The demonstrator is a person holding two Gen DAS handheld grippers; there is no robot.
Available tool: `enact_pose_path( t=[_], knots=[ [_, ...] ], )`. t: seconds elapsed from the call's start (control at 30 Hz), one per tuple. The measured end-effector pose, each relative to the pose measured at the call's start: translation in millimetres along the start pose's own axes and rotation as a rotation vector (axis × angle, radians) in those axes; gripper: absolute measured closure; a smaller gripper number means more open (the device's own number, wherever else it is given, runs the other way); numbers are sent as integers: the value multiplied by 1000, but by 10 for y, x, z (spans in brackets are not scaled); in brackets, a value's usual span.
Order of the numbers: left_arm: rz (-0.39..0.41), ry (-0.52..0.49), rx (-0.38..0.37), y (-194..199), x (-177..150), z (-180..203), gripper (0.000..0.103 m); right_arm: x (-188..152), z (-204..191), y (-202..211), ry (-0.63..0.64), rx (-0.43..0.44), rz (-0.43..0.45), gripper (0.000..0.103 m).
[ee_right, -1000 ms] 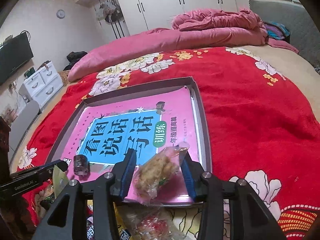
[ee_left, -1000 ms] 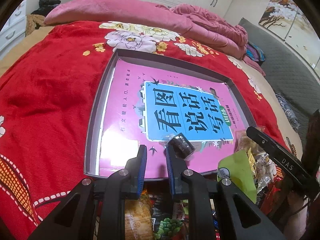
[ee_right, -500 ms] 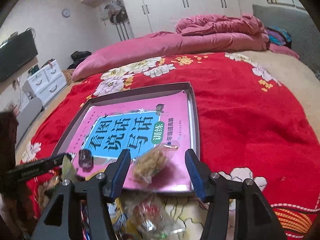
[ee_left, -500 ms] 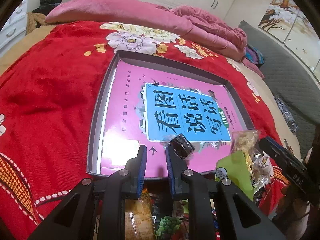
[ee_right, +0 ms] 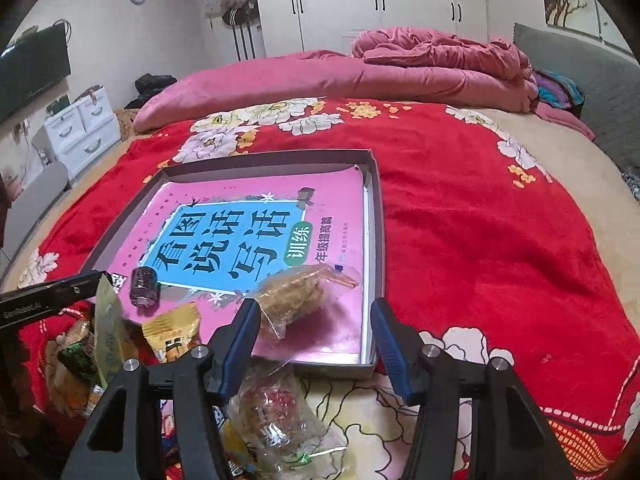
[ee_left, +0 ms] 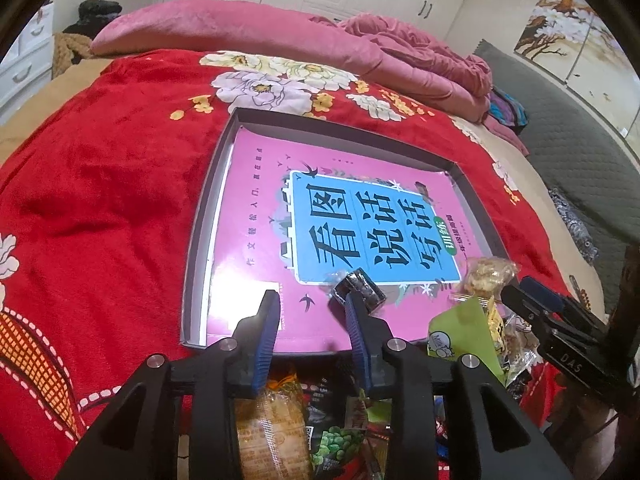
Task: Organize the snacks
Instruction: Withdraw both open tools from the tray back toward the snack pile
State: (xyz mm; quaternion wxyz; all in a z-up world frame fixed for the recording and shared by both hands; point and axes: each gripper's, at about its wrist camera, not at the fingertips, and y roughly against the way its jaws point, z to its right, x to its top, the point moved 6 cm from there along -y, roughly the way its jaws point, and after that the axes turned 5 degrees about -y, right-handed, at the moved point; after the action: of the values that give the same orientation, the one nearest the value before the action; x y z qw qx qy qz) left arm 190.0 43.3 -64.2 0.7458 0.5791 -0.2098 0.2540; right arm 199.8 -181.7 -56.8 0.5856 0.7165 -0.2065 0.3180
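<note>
A shallow grey tray [ee_left: 200, 216] [ee_right: 374, 208] lies on the red bed cover, with a pink and blue book flat inside it. A clear-wrapped golden snack [ee_right: 294, 294] [ee_left: 486, 276] lies on the book at the tray's near right corner. A small dark wrapped snack [ee_left: 360, 288] [ee_right: 144, 286] lies on the book near the front edge. My right gripper [ee_right: 314, 320] is open and empty, just behind the golden snack. My left gripper [ee_left: 310, 316] is open and empty, its right finger beside the dark snack.
A pile of loose snack packets lies on the bed in front of the tray: a green packet [ee_left: 464, 332], a yellow packet [ee_right: 174, 330], a clear packet with red pieces [ee_right: 276, 412], an orange packet [ee_left: 268, 428]. A pink duvet [ee_right: 360, 80] lies behind.
My right gripper opened and let go of the golden snack, which now lies in the tray. My left gripper opened a little wider and stayed in place.
</note>
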Motion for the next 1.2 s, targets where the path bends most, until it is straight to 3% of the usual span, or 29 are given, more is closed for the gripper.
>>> enact_pose_path(
  t=[0.3, 0.6, 0.8, 1.2],
  knots=[
    [2, -1, -2, 8, -3, 4, 58, 36, 52, -70, -14, -28, 7, 43],
    [20, 4, -3, 58, 23, -2, 42, 105, 124, 43, -87, 23, 53, 43],
    [34, -5, 10, 102, 35, -10, 34, 161, 108, 177, -103, 56, 103, 34],
    [56, 19, 31, 188, 49, -139, 27, 187, 109, 296, -113, 63, 141, 30]
  ],
)
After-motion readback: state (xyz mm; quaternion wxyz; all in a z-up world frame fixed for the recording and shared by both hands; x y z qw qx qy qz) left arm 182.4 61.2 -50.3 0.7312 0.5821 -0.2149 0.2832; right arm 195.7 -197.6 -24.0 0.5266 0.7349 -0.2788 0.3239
